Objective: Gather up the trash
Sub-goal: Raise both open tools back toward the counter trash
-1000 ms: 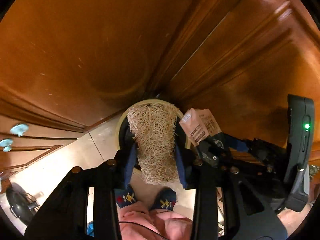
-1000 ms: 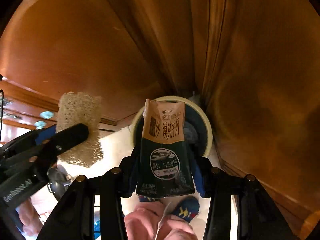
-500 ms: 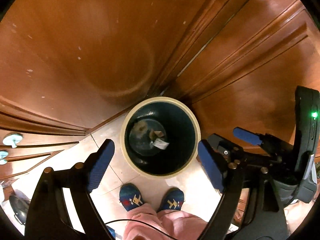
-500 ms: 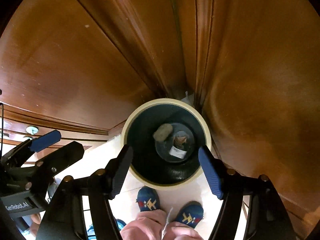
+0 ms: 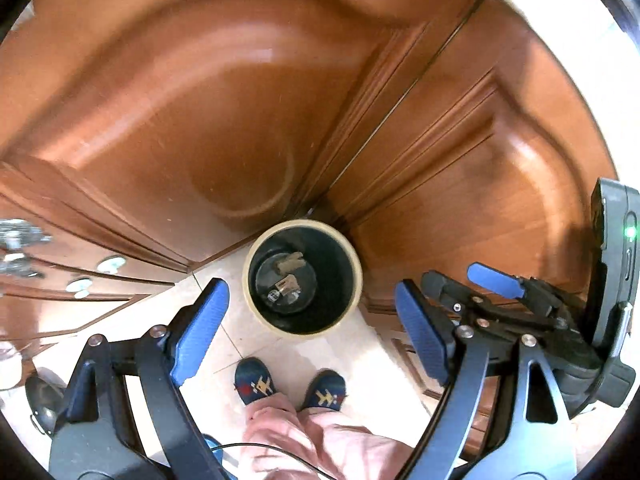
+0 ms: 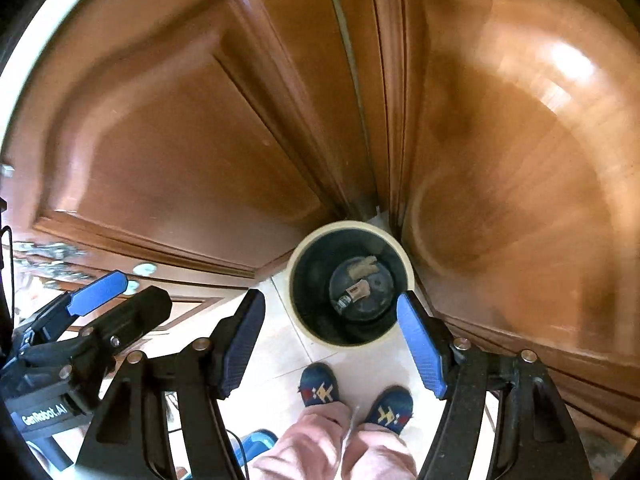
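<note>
A round bin with a cream rim (image 5: 256, 312) (image 6: 304, 328) stands on the floor in the corner of the wooden cabinets, far below both grippers. At its dark bottom lie a tan loofah sponge (image 5: 289, 264) (image 6: 362, 267) and a small drink carton (image 5: 286, 286) (image 6: 356, 292). My left gripper (image 5: 310, 286) points down over the bin, open, with nothing between its blue pads. My right gripper (image 6: 330, 297) is also open and empty above the bin. Each gripper shows in the other's view: the right gripper (image 5: 464, 280) at the right edge, the left gripper (image 6: 132, 292) at the left.
Brown panelled cabinet doors (image 5: 200, 120) (image 6: 180, 140) rise behind the bin on both sides. A person's feet in blue patterned slippers (image 5: 256, 384) (image 6: 320, 390) and pink trousers stand on pale floor tiles just before it. Drawer knobs (image 5: 112, 264) sit at the left.
Both grippers opened and let go; the loofah and the carton dropped into the bin. Both grippers then rose, so the bin looks smaller and farther below.
</note>
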The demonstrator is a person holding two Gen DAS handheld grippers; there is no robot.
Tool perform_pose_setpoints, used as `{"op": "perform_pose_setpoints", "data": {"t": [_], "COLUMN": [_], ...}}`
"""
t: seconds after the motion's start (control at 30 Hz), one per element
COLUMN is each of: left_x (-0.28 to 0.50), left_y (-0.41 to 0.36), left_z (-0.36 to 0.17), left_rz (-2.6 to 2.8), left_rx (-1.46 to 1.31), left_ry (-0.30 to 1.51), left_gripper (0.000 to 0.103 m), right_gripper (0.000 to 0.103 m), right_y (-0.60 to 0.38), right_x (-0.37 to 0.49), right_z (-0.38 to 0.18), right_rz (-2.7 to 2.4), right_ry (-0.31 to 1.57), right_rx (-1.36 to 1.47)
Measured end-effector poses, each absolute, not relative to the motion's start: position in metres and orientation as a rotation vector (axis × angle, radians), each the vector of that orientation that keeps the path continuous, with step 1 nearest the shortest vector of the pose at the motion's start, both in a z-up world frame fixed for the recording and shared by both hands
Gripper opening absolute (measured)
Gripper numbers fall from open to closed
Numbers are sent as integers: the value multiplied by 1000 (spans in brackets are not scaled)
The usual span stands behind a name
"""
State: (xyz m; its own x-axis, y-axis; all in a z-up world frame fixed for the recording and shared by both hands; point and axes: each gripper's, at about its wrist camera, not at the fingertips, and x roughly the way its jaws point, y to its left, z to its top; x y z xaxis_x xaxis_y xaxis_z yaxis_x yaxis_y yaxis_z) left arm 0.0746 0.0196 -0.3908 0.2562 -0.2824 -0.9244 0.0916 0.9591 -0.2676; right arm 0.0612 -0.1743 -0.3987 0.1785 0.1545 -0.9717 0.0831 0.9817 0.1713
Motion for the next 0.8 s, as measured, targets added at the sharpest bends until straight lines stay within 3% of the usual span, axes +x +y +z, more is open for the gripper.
{"op": "perform_pose_setpoints", "data": {"t": [0.53,0.8], "left_x": [23,5], "left_y": [38,38], "left_z": [-178,-112], "left_rz": [-193,-154], "left_rx": [-197,-176], "left_ry": [1145,1057], "left_gripper": [83,83], "right_gripper": [70,70], "right_y": [-163,-165], "right_x": [20,7], "right_z": [-185,-111], "right_rz": [185,244], "right_ry": [1300,1176], "right_rx": [166,146]}}
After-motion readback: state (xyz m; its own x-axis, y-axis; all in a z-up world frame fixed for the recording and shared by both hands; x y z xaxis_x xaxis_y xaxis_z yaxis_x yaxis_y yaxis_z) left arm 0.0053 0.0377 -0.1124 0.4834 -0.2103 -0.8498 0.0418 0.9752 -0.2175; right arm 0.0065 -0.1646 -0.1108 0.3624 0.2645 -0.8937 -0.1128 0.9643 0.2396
